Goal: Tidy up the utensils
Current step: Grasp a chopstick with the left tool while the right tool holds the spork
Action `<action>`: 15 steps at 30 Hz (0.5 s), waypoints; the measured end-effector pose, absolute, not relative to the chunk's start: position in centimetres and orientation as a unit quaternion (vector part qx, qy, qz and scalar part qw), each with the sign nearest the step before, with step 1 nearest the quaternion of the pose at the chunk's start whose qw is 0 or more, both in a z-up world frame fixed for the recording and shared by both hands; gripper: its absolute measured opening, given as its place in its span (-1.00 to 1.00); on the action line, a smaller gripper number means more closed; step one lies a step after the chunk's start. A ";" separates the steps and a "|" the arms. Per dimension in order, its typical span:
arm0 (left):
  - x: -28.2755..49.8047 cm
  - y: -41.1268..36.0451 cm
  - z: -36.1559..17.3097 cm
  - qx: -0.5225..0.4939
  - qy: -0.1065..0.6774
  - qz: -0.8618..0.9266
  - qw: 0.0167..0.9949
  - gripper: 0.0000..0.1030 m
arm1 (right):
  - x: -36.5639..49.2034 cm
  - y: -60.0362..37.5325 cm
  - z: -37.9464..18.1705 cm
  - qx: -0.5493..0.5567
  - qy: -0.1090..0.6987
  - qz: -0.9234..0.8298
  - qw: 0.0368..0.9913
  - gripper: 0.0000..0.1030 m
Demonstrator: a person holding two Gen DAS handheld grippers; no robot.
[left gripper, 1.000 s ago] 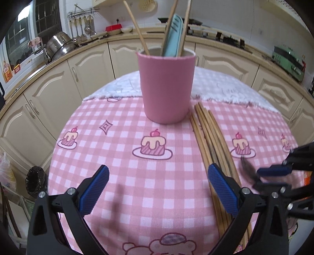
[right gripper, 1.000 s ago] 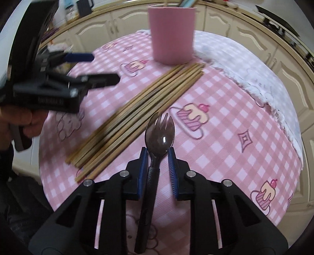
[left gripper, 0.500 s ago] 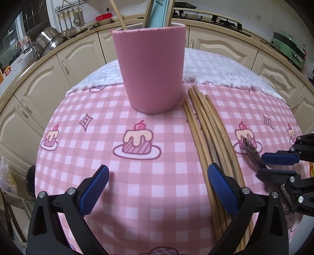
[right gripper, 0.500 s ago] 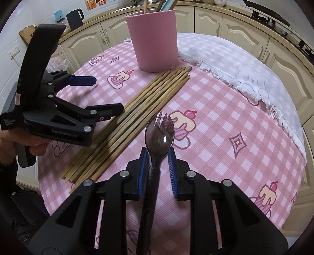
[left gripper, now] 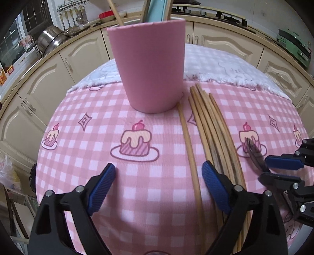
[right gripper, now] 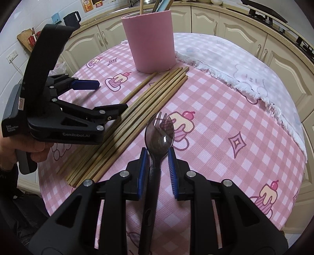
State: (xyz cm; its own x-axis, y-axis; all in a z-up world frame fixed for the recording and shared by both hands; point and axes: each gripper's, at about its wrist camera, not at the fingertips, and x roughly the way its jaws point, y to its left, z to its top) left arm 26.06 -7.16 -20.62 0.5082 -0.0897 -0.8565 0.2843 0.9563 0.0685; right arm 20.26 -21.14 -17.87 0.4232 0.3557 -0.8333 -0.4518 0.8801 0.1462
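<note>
The chopsticks (left gripper: 214, 137) lie flat on the pink checked tablecloth (left gripper: 82, 149) in a loose bundle, their far tips just beside the base of the pink cup (left gripper: 150, 64), at about 4 o'clock from it in the left wrist view. One single chopstick (left gripper: 189, 149) lies slightly apart from the bundle, on its cup side. The cup stands upright and holds wooden sticks and a teal utensil (left gripper: 156, 9).

The left gripper (left gripper: 158, 177) points down at the cloth with its jaws spread wide and closing. The single chopstick runs between them; neither pad touches it. The right-hand blue pad (left gripper: 214, 188) sits over the near part of the bundle.

The right gripper (right gripper: 157, 168) pinches the neck of a dark translucent spork (right gripper: 159, 131), tines pointing toward 12 o'clock in the right wrist view. The spork lies at about 3 o'clock from the bundle. A hand (right gripper: 23, 149) grasps the left gripper's handle at 9 o'clock in that view.
</note>
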 end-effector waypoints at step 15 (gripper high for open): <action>25.2 -8.8 -19.8 0.127 0.486 -0.195 0.842 -0.90 | 21.0 -19.5 -17.9 -0.062 0.493 0.211 0.842 -0.62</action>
